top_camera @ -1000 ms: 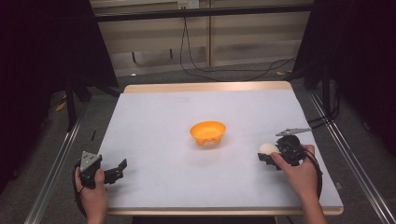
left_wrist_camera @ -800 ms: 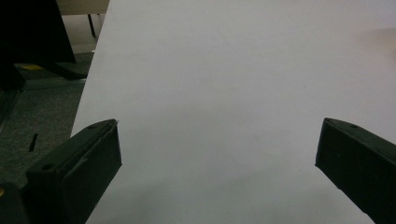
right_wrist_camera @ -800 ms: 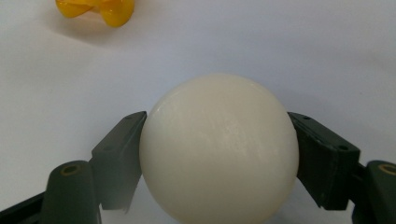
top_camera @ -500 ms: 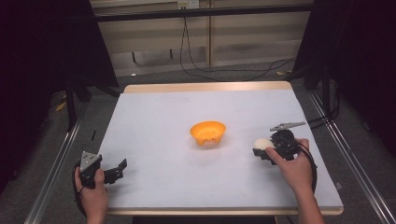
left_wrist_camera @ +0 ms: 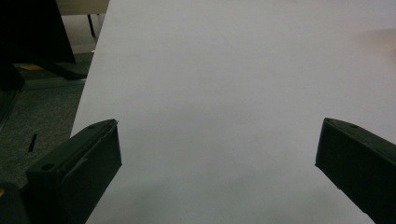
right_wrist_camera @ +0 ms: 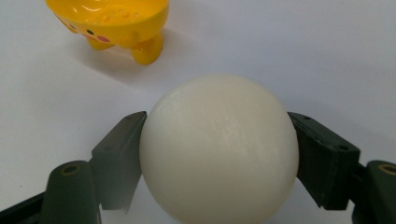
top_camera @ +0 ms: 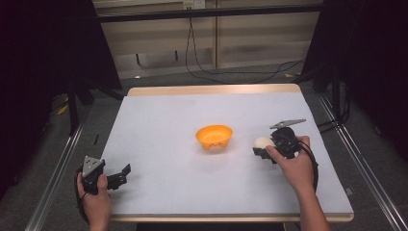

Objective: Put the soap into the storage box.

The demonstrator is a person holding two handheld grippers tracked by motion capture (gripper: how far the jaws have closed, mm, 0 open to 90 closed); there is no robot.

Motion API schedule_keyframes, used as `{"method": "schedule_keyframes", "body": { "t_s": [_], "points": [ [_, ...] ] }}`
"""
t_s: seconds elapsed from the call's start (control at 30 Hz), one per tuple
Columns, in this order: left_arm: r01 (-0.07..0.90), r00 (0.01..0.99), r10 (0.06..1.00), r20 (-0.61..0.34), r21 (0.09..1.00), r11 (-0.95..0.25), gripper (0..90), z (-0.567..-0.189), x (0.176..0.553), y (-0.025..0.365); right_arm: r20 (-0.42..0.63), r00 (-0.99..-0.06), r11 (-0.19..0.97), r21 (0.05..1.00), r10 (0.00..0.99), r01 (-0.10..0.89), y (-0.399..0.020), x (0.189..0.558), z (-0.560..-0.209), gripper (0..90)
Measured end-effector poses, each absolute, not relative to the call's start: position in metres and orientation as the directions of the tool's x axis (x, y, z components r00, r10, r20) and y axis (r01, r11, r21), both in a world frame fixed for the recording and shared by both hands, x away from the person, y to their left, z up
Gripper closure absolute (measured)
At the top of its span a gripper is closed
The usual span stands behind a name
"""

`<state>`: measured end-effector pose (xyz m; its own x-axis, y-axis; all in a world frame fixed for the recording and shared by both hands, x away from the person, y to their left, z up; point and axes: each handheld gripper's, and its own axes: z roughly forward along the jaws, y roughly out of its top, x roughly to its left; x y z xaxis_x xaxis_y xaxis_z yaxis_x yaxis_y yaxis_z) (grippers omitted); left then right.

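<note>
A small orange-yellow bowl (top_camera: 214, 137) with stubby feet stands near the middle of the white table; the right gripper view shows the bowl (right_wrist_camera: 112, 21) at the top left. My right gripper (top_camera: 263, 146) is shut on a white ball (top_camera: 262, 142), held a little right of the bowl. In the right gripper view the ball (right_wrist_camera: 218, 149) sits between both jaws, and my right gripper (right_wrist_camera: 218, 161) presses it from each side. My left gripper (top_camera: 122, 174) rests open at the table's front left corner. Nothing lies between the jaws of my left gripper (left_wrist_camera: 219, 149), just bare table.
The white table top (top_camera: 192, 110) has a wooden far edge (top_camera: 211, 90). Metal rails (top_camera: 358, 168) run along both sides on the grey floor. Cables (top_camera: 226, 72) lie on the floor beyond the table.
My right gripper has carried the white ball leftward and a bit farther from the front edge, closer to the bowl. The left gripper has stayed still.
</note>
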<state>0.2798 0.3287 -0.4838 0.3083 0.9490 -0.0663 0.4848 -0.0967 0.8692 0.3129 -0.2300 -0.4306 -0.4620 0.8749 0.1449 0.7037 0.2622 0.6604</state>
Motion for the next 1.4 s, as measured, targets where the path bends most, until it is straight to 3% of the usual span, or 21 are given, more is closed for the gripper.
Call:
{"method": "schedule_keyframes", "body": {
  "t_s": [1.4],
  "points": [
    [0.482, 0.315, 0.948, -0.05, 0.869, -0.114, 0.0, -0.484, 0.279, 0.328, 0.153, -0.549, 0.312, 0.686, 0.822, 0.658, -0.167, 0.355, -0.407, 24.6]
  ]
}}
